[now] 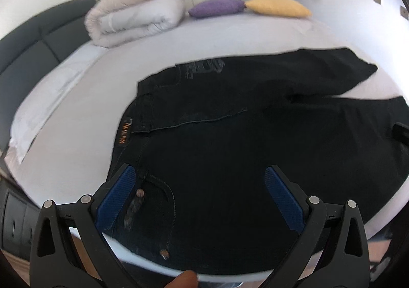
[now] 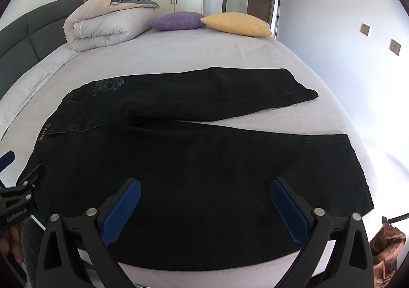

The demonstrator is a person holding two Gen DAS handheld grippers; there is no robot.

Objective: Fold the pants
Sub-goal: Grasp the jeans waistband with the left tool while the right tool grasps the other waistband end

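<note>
L gripper (image 1: 199, 196) & R gripper (image 2: 205, 207) are hanging over the near edge of the bed (image 2: 230, 52), fingers wide apart, holding nothing. Black pants (image 2: 194, 160) are lying flat there, legs spreading out to the right. Prob. thick, heavy, floppy jeans; best grabbing waist & leg end.
</note>
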